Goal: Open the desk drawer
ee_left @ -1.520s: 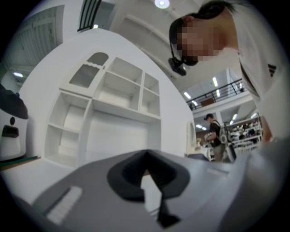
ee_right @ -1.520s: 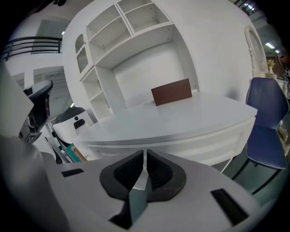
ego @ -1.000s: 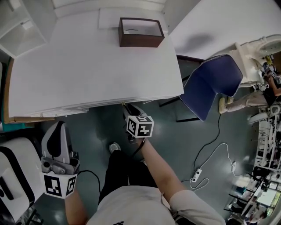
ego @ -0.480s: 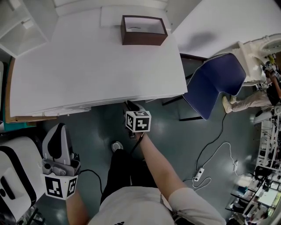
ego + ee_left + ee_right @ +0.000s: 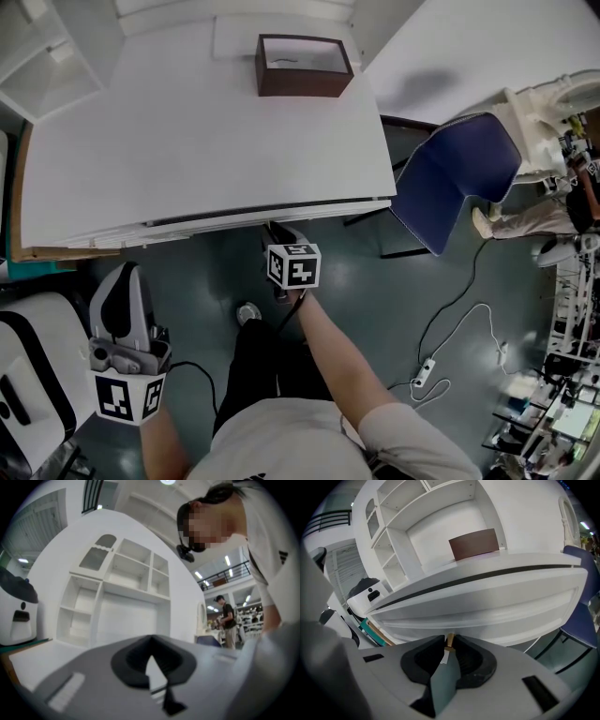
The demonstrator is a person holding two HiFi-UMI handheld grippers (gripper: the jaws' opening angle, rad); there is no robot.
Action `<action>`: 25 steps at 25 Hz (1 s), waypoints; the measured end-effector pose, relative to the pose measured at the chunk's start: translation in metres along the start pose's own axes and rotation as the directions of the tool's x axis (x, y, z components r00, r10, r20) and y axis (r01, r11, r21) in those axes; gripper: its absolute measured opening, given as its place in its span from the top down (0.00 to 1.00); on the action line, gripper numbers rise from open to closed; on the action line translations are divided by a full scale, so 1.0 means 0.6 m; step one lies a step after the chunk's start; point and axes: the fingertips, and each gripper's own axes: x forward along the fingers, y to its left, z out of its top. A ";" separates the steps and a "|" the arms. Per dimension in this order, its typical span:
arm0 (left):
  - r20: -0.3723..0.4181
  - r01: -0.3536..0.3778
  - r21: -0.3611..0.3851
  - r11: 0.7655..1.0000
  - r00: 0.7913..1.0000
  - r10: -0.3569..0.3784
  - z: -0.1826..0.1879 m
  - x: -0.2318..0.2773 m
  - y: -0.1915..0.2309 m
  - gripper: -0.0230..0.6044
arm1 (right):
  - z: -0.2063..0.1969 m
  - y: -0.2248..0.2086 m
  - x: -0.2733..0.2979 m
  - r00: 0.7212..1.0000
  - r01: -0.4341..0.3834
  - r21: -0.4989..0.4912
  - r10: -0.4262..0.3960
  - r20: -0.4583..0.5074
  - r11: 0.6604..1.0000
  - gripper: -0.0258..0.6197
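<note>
A white desk (image 5: 187,159) fills the top of the head view. Its drawer front (image 5: 234,223) runs along the near edge, with a thin dark slit between it and the desk top. My right gripper (image 5: 274,231) reaches under that edge. In the right gripper view the right gripper (image 5: 449,644) is shut on the small brass drawer knob (image 5: 450,640) at the bottom of the white drawer front (image 5: 487,602). My left gripper (image 5: 123,272) hangs at the lower left, away from the desk, shut and holding nothing (image 5: 149,656).
A brown open box (image 5: 304,66) stands at the back of the desk. A blue chair (image 5: 450,183) sits to the right. A white machine (image 5: 28,375) is at the far left. A cable and power strip (image 5: 422,375) lie on the floor. White shelves (image 5: 422,508) rise behind the desk.
A dark slit now shows between the desk top and the drawer front, which has come out slightly. The right gripper stays at the desk edge. The left gripper has not moved.
</note>
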 end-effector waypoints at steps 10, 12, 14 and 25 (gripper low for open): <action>0.018 0.007 0.000 1.000 1.000 -0.007 0.006 -0.006 -0.020 0.96 | -0.040 0.008 -0.032 1.000 -0.012 -0.002 0.012 -0.017 1.000 0.84; 0.019 0.004 0.001 1.000 1.000 -0.004 0.008 -0.009 -0.024 0.96 | -0.048 0.009 -0.039 1.000 -0.015 0.001 0.015 -0.018 1.000 0.84; 0.020 0.001 0.001 1.000 1.000 -0.001 0.009 -0.012 -0.029 0.96 | -0.054 0.011 -0.046 1.000 -0.019 0.005 0.019 -0.017 1.000 0.84; 0.031 -0.013 0.004 1.000 0.999 0.012 0.017 -0.029 -0.064 0.96 | -0.095 0.019 -0.078 0.999 -0.042 -0.004 0.042 -0.030 0.999 0.84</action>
